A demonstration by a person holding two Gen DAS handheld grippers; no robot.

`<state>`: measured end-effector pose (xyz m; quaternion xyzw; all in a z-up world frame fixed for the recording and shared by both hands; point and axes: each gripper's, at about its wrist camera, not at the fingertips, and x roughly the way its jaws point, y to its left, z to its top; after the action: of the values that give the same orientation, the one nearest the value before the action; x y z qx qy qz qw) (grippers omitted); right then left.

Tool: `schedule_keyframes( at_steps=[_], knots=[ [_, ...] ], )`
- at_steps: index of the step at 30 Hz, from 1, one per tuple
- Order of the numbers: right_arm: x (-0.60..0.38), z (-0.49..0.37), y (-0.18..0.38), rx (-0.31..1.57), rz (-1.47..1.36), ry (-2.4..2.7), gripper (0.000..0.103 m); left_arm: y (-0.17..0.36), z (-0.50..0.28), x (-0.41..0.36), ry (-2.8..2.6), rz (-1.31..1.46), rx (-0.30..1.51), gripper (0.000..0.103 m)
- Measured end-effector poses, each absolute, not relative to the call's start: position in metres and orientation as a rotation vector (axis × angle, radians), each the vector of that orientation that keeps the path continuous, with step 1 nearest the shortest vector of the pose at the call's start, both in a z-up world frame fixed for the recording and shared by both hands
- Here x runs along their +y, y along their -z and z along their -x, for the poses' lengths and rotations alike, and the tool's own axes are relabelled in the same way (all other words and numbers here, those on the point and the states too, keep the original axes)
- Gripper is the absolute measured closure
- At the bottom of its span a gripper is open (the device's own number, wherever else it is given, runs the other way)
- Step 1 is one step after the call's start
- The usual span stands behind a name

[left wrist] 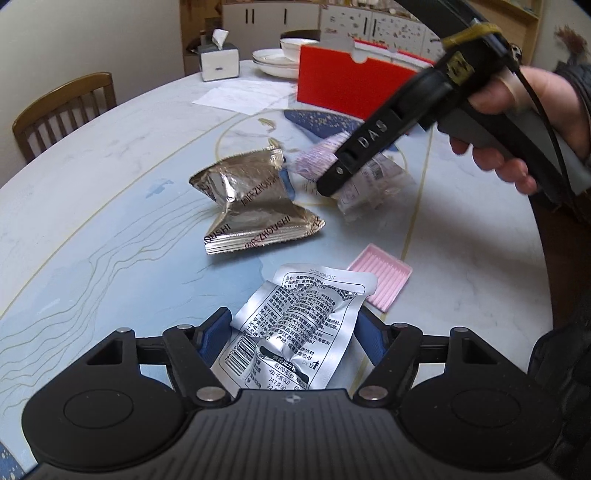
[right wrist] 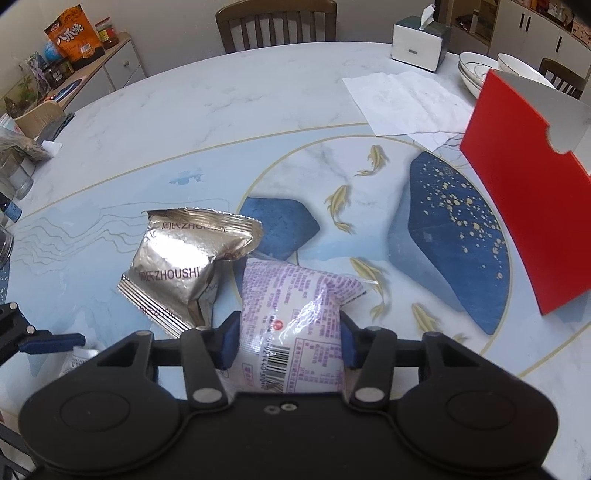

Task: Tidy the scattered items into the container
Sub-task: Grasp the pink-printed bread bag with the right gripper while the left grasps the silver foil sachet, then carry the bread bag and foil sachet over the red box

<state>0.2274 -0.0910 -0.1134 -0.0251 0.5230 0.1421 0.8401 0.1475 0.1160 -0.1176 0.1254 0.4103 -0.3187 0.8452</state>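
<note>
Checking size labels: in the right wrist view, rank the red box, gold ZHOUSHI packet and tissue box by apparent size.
1. Red box
2. Gold ZHOUSHI packet
3. Tissue box
The tissue box sits farthest away, so its true size is unsure.

1. Three snack packets: one gold foil packet at mid-table, one silver printed packet nearest the left wrist camera, and one purple-printed clear packet to the right of the gold one.
2. One pink ridged tray, to the right of the silver packet.
3. One red box, far right on the table.
4. One tissue box, at the far edge.
5. One stack of white dishes, by the red box; the number in it cannot be told.
6. Two wooden chairs: one at the far left, one behind the table.
7. Loose white paper sheets: count unclear.
</note>
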Motion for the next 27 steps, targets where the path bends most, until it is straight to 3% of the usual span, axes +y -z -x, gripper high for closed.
schedule_keyframes(
  at_steps=[27],
  knots=[
    [-0.155, -0.189, 0.067, 1.05, -0.014, -0.362, 0.053, 0.066, -0.146, 0.068, 0.598, -0.22, 0.767, 0.031]
  ],
)
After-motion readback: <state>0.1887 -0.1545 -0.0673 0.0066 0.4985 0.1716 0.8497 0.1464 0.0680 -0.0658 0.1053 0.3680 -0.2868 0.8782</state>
